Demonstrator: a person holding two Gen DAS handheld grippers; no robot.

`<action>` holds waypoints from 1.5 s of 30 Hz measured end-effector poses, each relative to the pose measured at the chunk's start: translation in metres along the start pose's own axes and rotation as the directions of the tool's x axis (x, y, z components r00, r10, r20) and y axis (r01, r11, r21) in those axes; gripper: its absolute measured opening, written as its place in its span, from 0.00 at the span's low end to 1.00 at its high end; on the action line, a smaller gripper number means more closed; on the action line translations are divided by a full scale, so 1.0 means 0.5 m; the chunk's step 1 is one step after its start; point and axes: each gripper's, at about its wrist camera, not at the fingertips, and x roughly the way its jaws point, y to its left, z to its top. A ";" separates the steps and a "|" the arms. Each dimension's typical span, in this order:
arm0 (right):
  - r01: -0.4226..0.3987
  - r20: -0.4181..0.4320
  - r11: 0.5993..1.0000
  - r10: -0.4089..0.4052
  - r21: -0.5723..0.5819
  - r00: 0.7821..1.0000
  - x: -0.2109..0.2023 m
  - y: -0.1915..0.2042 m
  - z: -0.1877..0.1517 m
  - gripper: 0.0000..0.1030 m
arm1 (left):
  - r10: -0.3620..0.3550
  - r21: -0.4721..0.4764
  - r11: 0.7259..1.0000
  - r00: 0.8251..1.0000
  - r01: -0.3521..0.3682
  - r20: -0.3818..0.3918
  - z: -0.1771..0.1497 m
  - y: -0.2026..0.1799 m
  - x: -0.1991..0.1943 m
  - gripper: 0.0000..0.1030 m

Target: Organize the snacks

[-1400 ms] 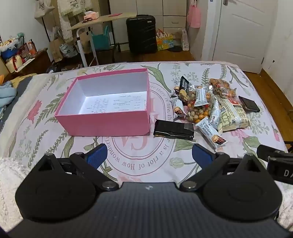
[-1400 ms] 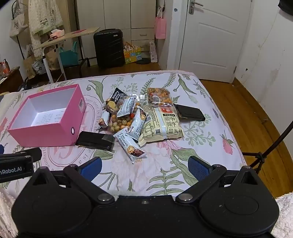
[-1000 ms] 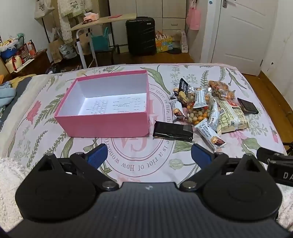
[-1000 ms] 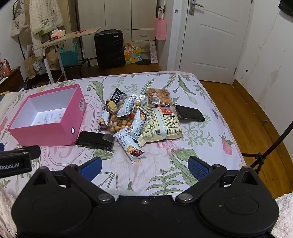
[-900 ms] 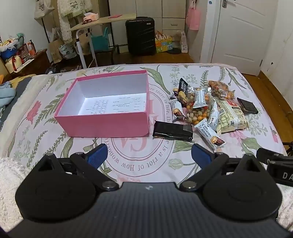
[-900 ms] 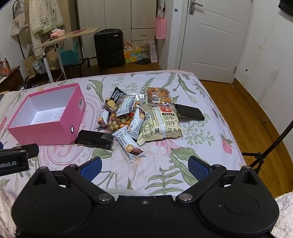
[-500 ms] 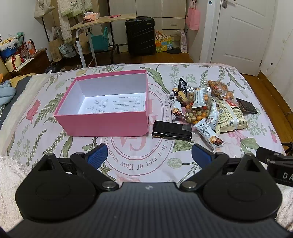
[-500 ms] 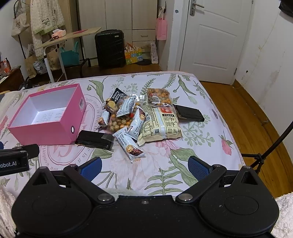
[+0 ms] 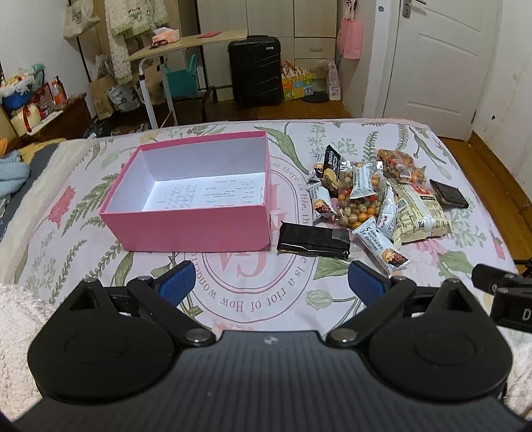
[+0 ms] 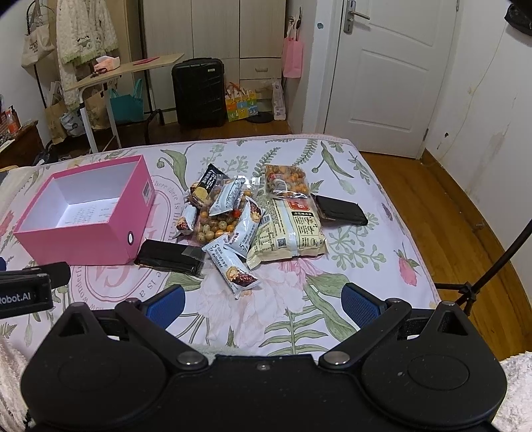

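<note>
- Location type: a lived-in home bedroom.
- A bed (image 9: 332, 309) with a floral sheet is filling the foreground.
- A black suitcase (image 10: 199, 93) is standing against white wardrobe doors (image 10: 212, 30).
- Clothing (image 10: 83, 30) is hanging beside a folding side table (image 10: 126, 71).
- A white panelled door (image 10: 389, 76) is closing off the wooden floor (image 10: 449, 216).

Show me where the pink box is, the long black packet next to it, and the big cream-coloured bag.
pink box (image 9: 196, 224), left wrist view, on its near outer wall.
long black packet (image 9: 312, 240), left wrist view, on its middle.
big cream-coloured bag (image 10: 289, 226), right wrist view, on its printed front.
</note>
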 end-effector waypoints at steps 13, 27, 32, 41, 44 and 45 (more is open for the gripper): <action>0.003 0.025 1.000 -0.002 -0.014 1.000 -0.005 0.001 -0.006 0.98 | -0.033 -0.032 0.999 0.999 0.033 0.009 -0.013 -0.005 0.004 0.97; -0.065 0.062 0.998 0.066 -0.019 0.996 -0.004 -0.001 -0.014 0.98 | -0.066 -0.060 0.996 0.998 0.066 0.001 -0.017 0.017 0.014 0.96; -0.141 0.176 0.990 0.141 -0.010 0.974 0.002 -0.029 -0.003 0.97 | -0.097 -0.085 0.992 0.995 0.096 -0.016 -0.007 0.009 0.037 0.94; -0.294 0.238 0.954 0.299 -0.058 0.924 0.071 -0.086 0.109 0.92 | -0.242 -0.074 0.970 0.957 0.233 -0.160 0.087 -0.071 0.141 0.89; -0.362 0.172 0.932 0.358 -0.010 0.918 0.125 -0.099 0.154 0.89 | -0.237 -0.092 0.970 0.963 0.227 -0.124 0.096 -0.105 0.191 0.87; -0.389 0.141 0.921 0.383 0.020 0.913 0.151 -0.103 0.167 0.88 | -0.239 -0.101 0.968 0.965 0.228 -0.110 0.095 -0.115 0.208 0.87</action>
